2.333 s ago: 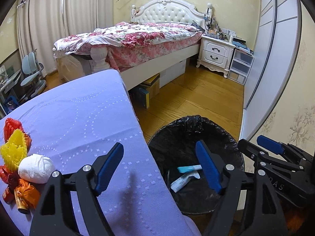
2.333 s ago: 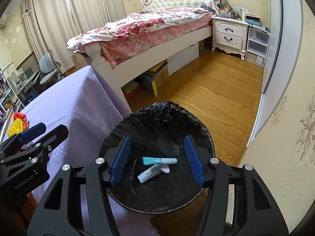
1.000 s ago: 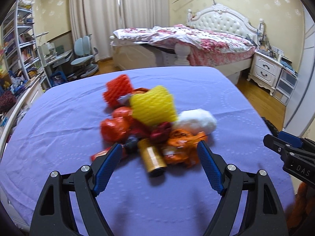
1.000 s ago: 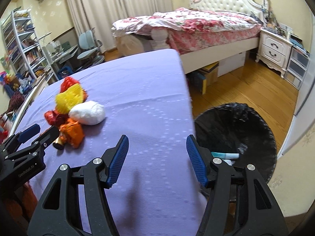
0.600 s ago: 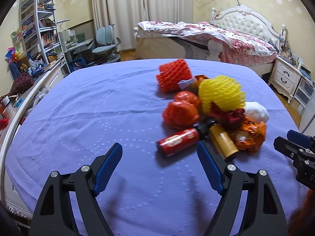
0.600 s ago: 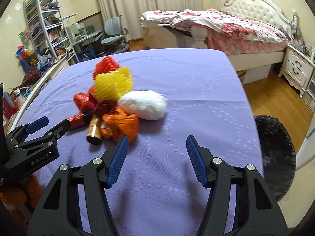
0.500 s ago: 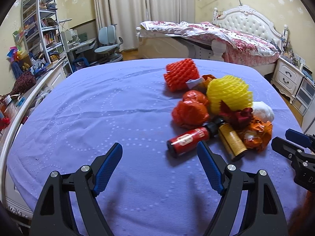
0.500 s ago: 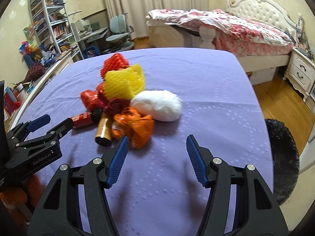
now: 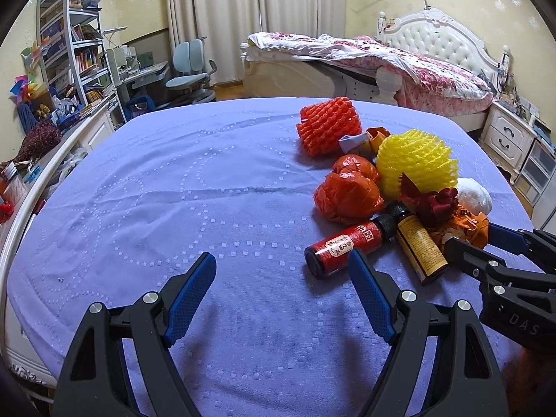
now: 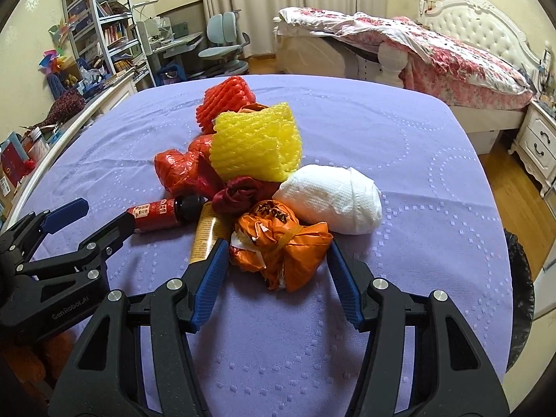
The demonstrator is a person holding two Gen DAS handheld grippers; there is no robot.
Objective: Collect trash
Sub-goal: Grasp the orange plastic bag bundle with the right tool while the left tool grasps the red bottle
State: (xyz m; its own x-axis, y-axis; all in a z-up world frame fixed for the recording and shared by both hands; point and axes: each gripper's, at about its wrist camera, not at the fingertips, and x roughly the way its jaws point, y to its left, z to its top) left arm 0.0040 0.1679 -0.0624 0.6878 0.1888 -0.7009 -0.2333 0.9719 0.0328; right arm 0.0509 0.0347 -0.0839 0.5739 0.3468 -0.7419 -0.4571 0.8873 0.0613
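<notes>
On the purple-covered table [image 10: 399, 132], your trash sat in one heap, and each camera gave you a different share of it. From the right wrist view you saw your right gripper [image 10: 277, 252] with its jaws closing around the crumpled orange wrapper [image 10: 283, 246]; the blue pads stood just beside it on either side, and I could not tell whether they were touching it yet. Only that view showed the white paper wad [image 10: 332, 199] whole and, at the far right, the dark edge of the bin [image 10: 519, 295] beside the table.

From the left wrist view your left gripper [image 9: 281, 271] stood wide apart over bare cloth, holding nothing, with the red bottle [image 9: 345, 245] just beyond its right finger. That view showed the gold bottle [image 9: 420, 243] nearly full length, whereas in the right wrist view much of it was hidden behind your right gripper's finger. It also showed the orange foam net [image 9: 326, 125] clear of the pile; the yellow foam net [image 9: 415, 161] covered part of it from the other side.

Between the nets and bottles lay red crumpled bags [image 9: 349, 191] and a dark red wrapper [image 10: 239, 193]. The bottles' labels were too small to read.

Around you were a bed [image 9: 399, 59] with a floral quilt, pale curtains [image 9: 243, 17], a desk chair [image 10: 224, 45], crowded shelves [image 10: 100, 27] and a wooden floor [image 10: 514, 201].
</notes>
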